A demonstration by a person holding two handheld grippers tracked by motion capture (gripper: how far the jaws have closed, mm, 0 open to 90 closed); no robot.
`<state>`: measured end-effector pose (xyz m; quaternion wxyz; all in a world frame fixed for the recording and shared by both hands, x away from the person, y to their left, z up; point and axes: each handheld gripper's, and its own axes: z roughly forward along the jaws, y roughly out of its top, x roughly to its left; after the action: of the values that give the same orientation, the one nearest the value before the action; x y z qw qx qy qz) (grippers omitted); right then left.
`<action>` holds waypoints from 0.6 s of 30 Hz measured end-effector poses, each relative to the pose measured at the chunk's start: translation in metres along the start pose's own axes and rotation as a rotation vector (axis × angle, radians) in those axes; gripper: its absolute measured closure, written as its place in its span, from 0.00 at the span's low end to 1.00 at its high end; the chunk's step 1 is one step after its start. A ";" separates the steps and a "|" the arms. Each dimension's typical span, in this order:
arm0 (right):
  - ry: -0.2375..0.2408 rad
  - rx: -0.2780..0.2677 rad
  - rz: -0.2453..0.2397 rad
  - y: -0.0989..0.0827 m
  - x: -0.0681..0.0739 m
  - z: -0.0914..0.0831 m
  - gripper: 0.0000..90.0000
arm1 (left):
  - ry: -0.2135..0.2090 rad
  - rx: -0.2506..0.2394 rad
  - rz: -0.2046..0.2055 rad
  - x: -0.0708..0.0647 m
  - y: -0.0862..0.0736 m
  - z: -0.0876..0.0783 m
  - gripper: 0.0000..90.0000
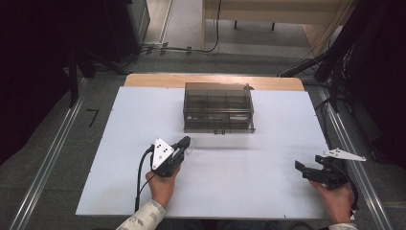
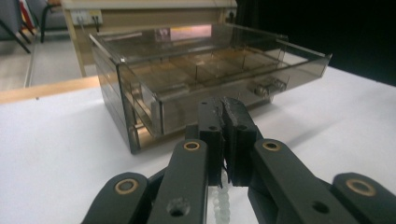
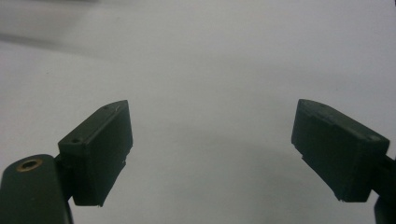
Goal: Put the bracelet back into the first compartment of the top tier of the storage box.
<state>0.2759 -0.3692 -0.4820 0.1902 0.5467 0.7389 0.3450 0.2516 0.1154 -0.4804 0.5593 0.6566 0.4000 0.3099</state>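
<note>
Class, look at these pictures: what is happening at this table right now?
A person works at a white table with a gripper in each hand. The left gripper is shut on a pale beaded string, just in front of a smoky clear plastic organizer box. The right gripper is open over bare table, off to the side.

A white rectangular tabletop (image 1: 249, 191) fills the middle of the frame, a light wooden edge (image 1: 143, 80) showing along its far side. Grey carpeted floor (image 1: 43, 143) surrounds it, with black cables (image 1: 210, 45) trailing at upper centre.
</note>
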 end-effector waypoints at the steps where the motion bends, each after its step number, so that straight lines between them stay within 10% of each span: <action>1: 0.000 0.001 0.001 0.000 0.000 0.000 0.12 | -0.002 -0.004 -0.001 0.000 0.000 0.000 0.97; 18: -0.001 0.002 -0.008 0.000 0.000 0.001 0.12 | -0.027 -0.062 -0.026 0.003 0.008 0.003 0.97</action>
<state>0.2764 -0.3687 -0.4829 0.1915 0.5442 0.7412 0.3433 0.2572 0.1157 -0.4734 0.5886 0.6379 0.3912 0.3059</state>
